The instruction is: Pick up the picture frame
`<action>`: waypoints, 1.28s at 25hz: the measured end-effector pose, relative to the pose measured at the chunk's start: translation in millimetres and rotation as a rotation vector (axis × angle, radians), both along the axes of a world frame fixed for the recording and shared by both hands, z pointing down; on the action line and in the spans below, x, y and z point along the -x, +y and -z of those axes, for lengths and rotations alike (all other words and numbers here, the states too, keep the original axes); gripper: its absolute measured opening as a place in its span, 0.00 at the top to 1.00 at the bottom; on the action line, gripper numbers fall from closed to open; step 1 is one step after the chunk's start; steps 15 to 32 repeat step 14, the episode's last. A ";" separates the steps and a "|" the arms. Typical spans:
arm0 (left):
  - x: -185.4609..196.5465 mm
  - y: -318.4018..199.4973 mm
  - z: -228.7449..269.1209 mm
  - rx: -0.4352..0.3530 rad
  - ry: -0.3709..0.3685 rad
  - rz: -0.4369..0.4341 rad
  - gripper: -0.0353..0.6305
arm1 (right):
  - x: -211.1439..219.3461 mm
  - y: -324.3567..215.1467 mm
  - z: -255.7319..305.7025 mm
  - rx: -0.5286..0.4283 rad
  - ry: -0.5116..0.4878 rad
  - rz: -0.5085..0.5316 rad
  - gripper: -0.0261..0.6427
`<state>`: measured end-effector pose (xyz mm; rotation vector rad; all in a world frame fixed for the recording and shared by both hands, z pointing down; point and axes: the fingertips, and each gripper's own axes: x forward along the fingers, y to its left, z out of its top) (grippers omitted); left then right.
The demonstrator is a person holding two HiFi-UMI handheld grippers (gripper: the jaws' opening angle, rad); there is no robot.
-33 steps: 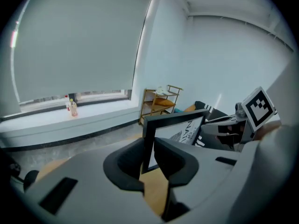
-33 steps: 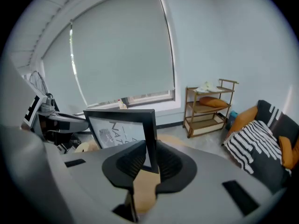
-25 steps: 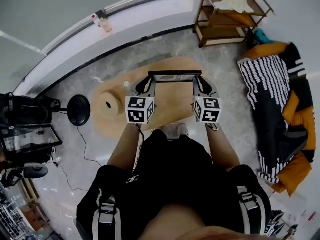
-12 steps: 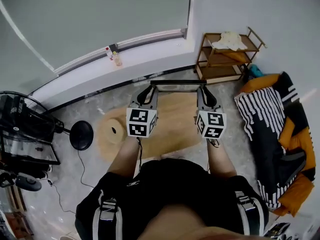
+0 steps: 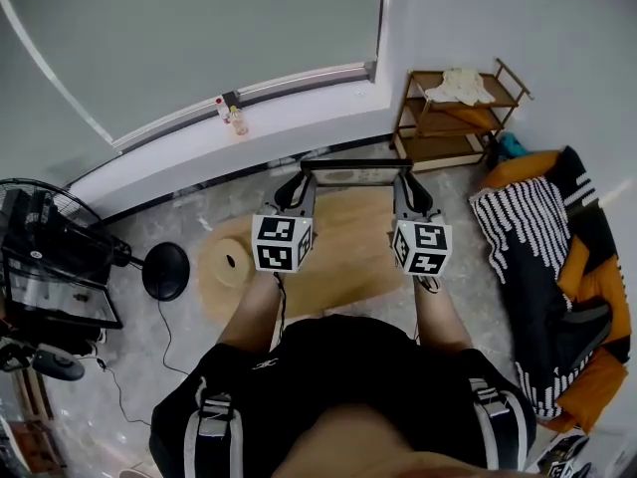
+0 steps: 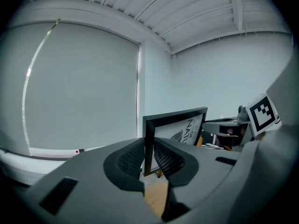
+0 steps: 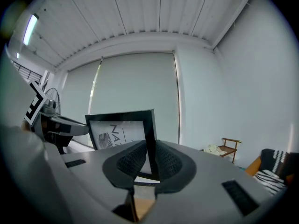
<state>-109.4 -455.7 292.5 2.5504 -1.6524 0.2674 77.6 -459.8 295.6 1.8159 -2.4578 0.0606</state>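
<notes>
- The picture frame (image 5: 353, 174) is held upright in the air between both tongs, over the far edge of the wooden tabletop (image 5: 333, 257).
- The left tongs (image 5: 302, 181) are clamped on the frame's left side rail.
- The right tongs (image 5: 402, 181) are clamped on its right side rail.
- A leaf print (image 7: 105, 139) and dark lettering (image 7: 115, 129) are seen inside the frame.
</notes>
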 end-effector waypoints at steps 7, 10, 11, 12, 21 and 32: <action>10.3 -5.5 -3.7 0.009 0.003 0.007 0.83 | 10.0 -8.8 -2.9 -0.001 -0.004 0.005 0.85; 9.2 -8.6 -1.4 0.006 -0.003 0.009 0.83 | 9.0 -12.5 -1.7 -0.004 -0.009 0.009 0.85; 9.0 -9.2 -1.0 0.006 -0.004 0.010 0.83 | 8.8 -13.3 -1.9 -0.003 -0.010 0.010 0.85; 9.4 -9.8 -0.9 0.006 -0.004 0.011 0.83 | 9.1 -14.0 -2.3 -0.003 -0.011 0.012 0.85; 10.8 -11.0 -1.2 0.006 -0.005 0.015 0.83 | 10.6 -15.8 -3.3 -0.003 -0.012 0.017 0.85; 10.8 -11.0 -1.2 0.006 -0.005 0.015 0.83 | 10.6 -15.8 -3.3 -0.003 -0.012 0.017 0.85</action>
